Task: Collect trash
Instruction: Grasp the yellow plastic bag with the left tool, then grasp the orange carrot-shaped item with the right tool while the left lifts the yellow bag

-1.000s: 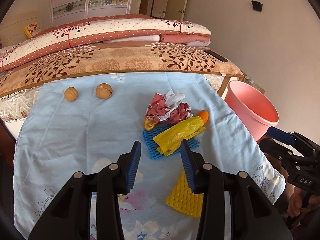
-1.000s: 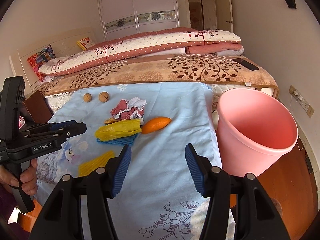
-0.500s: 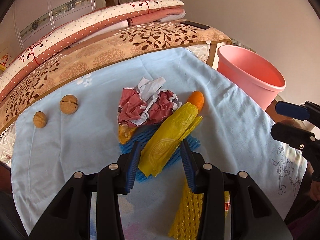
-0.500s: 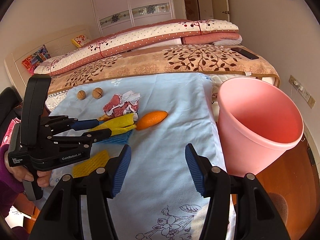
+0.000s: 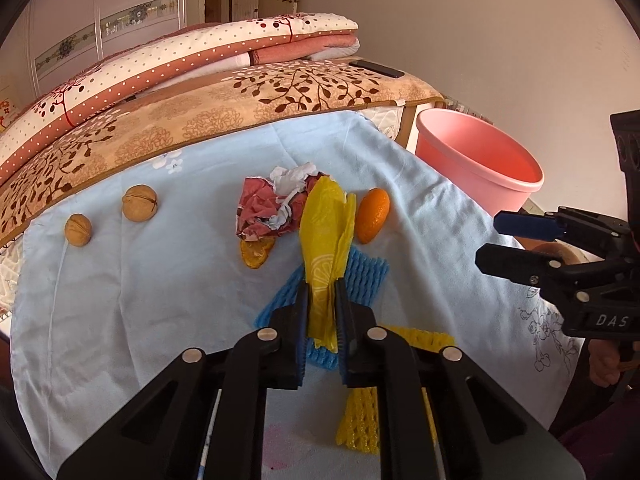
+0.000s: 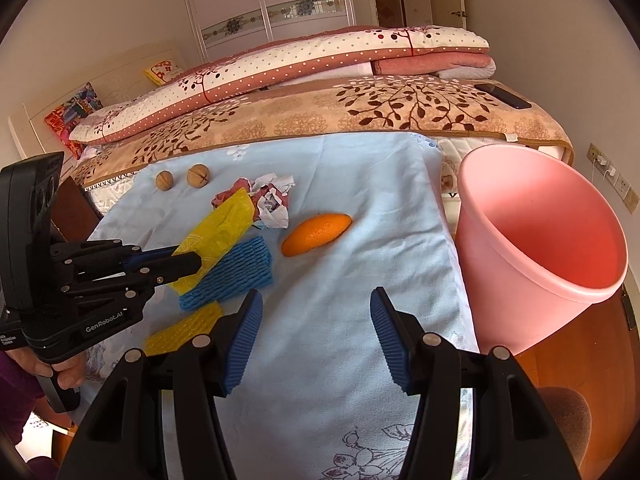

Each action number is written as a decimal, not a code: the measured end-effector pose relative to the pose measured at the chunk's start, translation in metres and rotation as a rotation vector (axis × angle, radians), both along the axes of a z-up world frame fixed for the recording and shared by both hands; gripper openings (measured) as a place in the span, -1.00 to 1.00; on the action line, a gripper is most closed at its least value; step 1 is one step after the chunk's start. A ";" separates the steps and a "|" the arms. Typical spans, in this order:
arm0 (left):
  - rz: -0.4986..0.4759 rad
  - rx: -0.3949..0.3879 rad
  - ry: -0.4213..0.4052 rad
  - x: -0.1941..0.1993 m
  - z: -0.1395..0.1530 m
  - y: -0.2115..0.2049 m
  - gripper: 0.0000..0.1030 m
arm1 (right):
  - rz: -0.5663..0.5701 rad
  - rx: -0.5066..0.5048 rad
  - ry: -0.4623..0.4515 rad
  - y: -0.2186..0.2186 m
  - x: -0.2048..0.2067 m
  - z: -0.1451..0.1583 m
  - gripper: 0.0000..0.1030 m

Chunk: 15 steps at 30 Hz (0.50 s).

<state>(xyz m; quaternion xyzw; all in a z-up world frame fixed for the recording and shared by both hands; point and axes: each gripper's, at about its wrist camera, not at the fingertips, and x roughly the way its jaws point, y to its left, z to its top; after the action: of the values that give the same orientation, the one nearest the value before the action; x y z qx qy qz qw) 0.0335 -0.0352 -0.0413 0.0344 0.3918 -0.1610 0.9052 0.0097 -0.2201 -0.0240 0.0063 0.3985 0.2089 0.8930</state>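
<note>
On the light blue sheet point(image 5: 140, 300) lies a pile of trash. A yellow plastic bag point(image 5: 326, 232) rests on a blue foam net point(image 5: 362, 276), and my left gripper point(image 5: 322, 292) is closing its jaws on the bag's near end, pads pressing it. Around it lie crumpled red and white paper point(image 5: 268, 212), an orange point(image 5: 373, 216), a piece of orange peel point(image 5: 256, 254) and a yellow foam net point(image 5: 358, 420). My right gripper point(image 6: 316, 308) hangs open above bare sheet, nothing between its fingers, with the orange point(image 6: 316, 229) ahead of it.
A pink bin point(image 6: 536, 240) stands on the floor off the sheet's right edge. Two walnuts point(image 5: 139, 208) lie at the far left of the sheet. Folded quilts and a dark phone point(image 6: 504, 96) sit on the bed behind.
My left gripper moved forward and down over the yellow bag, rolled, and shut its jaws from wide open onto the bag. My right gripper drifted slightly and stayed open.
</note>
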 end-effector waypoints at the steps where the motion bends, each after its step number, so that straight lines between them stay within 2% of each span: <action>1: 0.005 -0.016 -0.002 -0.004 0.002 0.003 -0.77 | 0.005 -0.002 0.001 0.002 0.001 0.000 0.08; 9: 0.104 -0.123 -0.010 -0.030 0.012 0.034 -0.77 | 0.021 0.011 0.011 0.019 0.018 -0.001 0.08; 15: 0.150 -0.179 -0.024 -0.043 0.017 0.048 -0.77 | -0.027 0.023 0.046 0.027 0.045 -0.006 0.08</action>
<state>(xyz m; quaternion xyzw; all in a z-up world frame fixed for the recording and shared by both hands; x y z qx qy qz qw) -0.0098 0.0131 -0.0242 -0.0738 0.3664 -0.1266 0.9188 0.0547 -0.1927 -0.0299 0.0269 0.4166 0.2012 0.8862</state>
